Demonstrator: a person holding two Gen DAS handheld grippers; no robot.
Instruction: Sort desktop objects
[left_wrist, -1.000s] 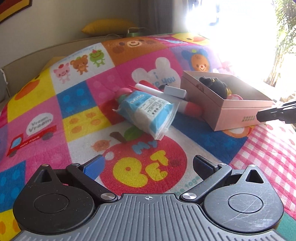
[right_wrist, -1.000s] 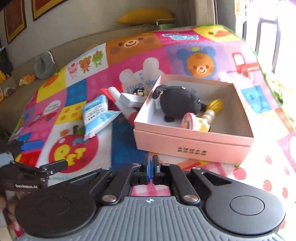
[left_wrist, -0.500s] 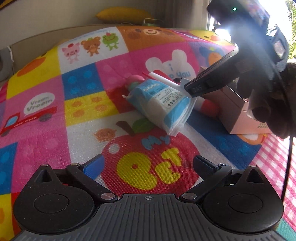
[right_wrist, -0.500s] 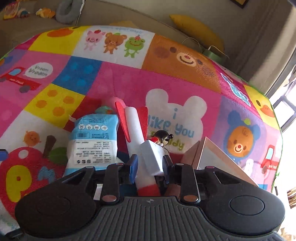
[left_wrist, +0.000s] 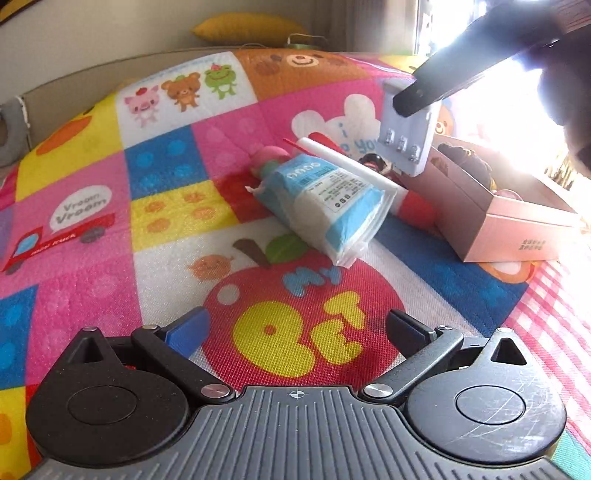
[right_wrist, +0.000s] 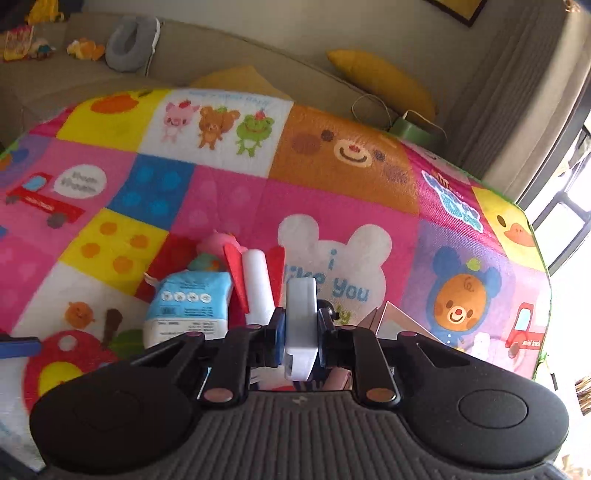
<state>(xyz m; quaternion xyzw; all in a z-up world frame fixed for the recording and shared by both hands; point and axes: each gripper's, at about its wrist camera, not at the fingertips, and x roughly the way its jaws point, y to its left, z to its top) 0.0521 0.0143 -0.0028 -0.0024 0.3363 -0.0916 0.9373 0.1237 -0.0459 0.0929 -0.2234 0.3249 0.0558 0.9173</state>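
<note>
1 item is already off the mat: the right gripper (right_wrist: 300, 332) has its jaws clamped tight on a small white charger-looking block (right_wrist: 301, 321), pads pressing on its 2 broad faces. In the left wrist view you can see that block (left_wrist: 406, 136) hanging in the air at about 2 o'clock, its long axis running roughly 12 to 6, with 3 little metal contacts near the bottom edge. What matters for the next move, I'd guess, is where the pink box (left_wrist: 509, 221) sits relative to it: the box is just below and toward 4 o'clock of the dangling block in that view, open side up, with a dark plush toy (left_wrist: 465, 162) already in it. In the right wrist view only a corner of the box (right_wrist: 399, 317) pokes out at about 3 o'clock of the jaws, so the carry probably has to swing that way. The left gripper (left_wrist: 295, 328) is wide open with nothing between its fingers, hovering over the red apple print on the play mat (left_wrist: 166, 177). Straight ahead of it at 12 o'clock lies the blue and white tissue pack (left_wrist: 328, 199), long axis slanting from 10 to 4, lying against a white tube with red ends (left_wrist: 347, 166). So the left hand is clearly the nearer 1 for the pack, and the right is nearer the box.
</note>
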